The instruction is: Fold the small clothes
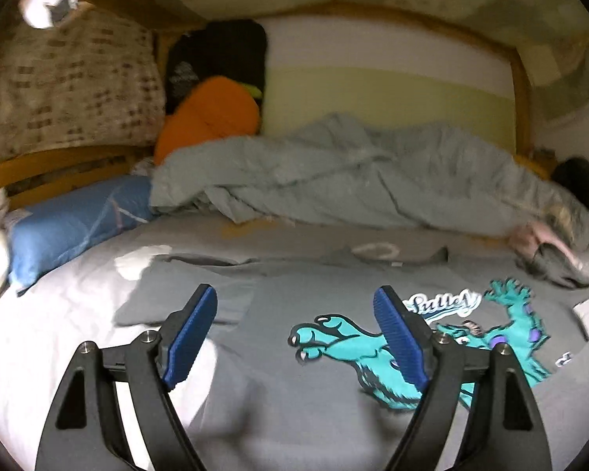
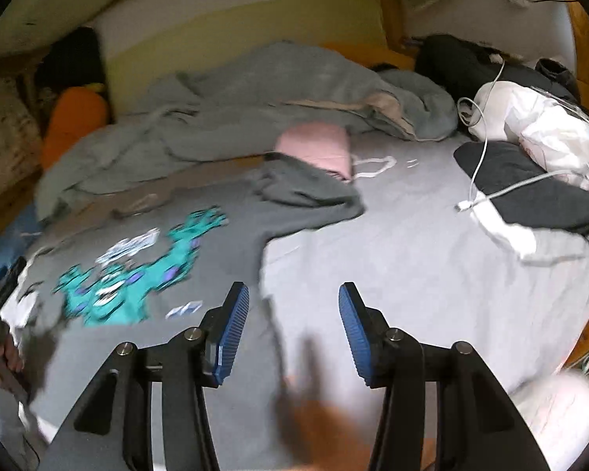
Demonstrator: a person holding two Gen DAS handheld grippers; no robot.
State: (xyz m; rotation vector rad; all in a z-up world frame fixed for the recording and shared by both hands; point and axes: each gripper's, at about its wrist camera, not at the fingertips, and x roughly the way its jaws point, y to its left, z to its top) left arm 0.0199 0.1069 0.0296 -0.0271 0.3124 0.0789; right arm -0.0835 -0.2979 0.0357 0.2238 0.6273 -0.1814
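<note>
Both grippers gape above flat grey shirt.

Your grey T-shirt lay spread flat, print side up, on the pale bedsheet. The print showed a teal furry monster with purple spots, under white script lettering. The neckline pointed toward the far bedding. One sleeve lay flat; the other sleeve lay bunched and wrinkled.

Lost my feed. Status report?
Left gripper open, right gripper open, both empty. Grey monster T-shirt spread flat, unfolded. White cable lies rightward, clear.
</note>
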